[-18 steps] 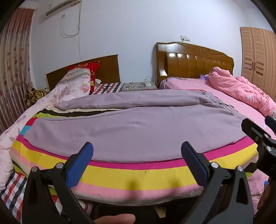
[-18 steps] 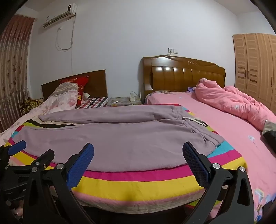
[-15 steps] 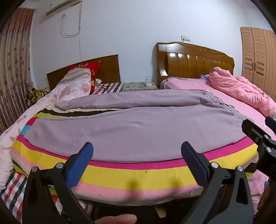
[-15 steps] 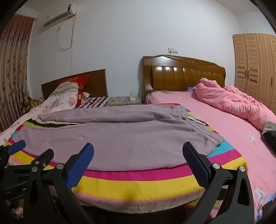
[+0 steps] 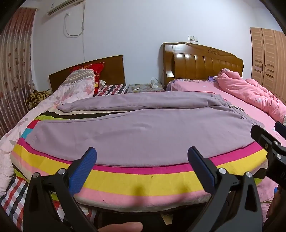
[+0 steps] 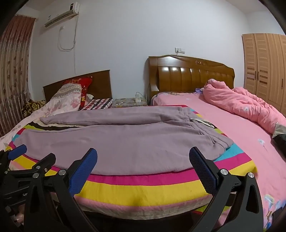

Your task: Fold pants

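While the left wrist camera is looking forward, the left gripper (image 5: 142, 168) is holding its two blue-padded fingers (image 5: 83, 170) spread wide apart, gripping nothing. One pair of lilac sweatpants (image 5: 139, 132) is lying flat ahead of and between the fingertips, on a striped blanket (image 5: 143, 180) whose pink and yellow bands are running across just beyond the pads. Its two legs are stretching toward the left finger's side, the waistband toward the right finger's side. Part of the right gripper (image 5: 271, 148) is showing past the right finger. Beyond the pants, two wooden headboards are standing against the wall, a smaller dark one (image 5: 107, 69) and a larger carved one (image 5: 203, 66), with one pink quilt (image 5: 250, 91) bunched far off to the right.

Seen from the right wrist camera, the right gripper (image 6: 143, 168) is likewise keeping its two fingers (image 6: 202, 169) wide open and empty. The same sweatpants (image 6: 125, 141) are lying ahead, between the fingertips, with the waistband (image 6: 214, 135) ending just beyond the right finger. The left gripper (image 6: 26, 162) is sitting outside the left finger, one blue pad visible. One air conditioner (image 6: 62, 14) is hanging high on the wall, and one wardrobe (image 6: 264, 67) is standing far right.
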`<action>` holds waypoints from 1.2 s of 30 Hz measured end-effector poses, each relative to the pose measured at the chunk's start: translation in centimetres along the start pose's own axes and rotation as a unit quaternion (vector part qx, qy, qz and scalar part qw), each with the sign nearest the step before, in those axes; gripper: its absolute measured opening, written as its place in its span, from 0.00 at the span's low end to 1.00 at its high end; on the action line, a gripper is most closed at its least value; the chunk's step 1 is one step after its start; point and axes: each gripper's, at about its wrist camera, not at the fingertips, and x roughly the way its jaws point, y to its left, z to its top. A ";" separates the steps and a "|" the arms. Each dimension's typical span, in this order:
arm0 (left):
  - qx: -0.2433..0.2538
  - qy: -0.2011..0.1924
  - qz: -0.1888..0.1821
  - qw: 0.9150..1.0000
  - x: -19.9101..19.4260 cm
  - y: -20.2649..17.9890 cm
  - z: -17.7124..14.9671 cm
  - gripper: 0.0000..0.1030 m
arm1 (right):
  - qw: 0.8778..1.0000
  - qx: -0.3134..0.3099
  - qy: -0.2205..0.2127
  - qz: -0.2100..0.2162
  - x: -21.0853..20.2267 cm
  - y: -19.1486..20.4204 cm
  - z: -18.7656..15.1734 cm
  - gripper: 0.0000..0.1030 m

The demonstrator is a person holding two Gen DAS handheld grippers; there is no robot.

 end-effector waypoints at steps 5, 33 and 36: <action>0.001 0.001 0.000 1.000 0.1 0.0 0.0 0.99 | 1.000 0.001 0.003 0.000 0.3 -0.1 -0.1 0.96; -0.003 0.003 0.002 1.000 -0.1 -0.3 -0.1 0.99 | 1.000 -0.004 0.022 -0.011 1.1 -0.2 -0.7 0.96; -0.003 0.004 0.002 1.000 -0.1 -0.2 -0.2 0.99 | 1.000 -0.004 0.022 -0.011 1.1 -0.3 -0.7 0.96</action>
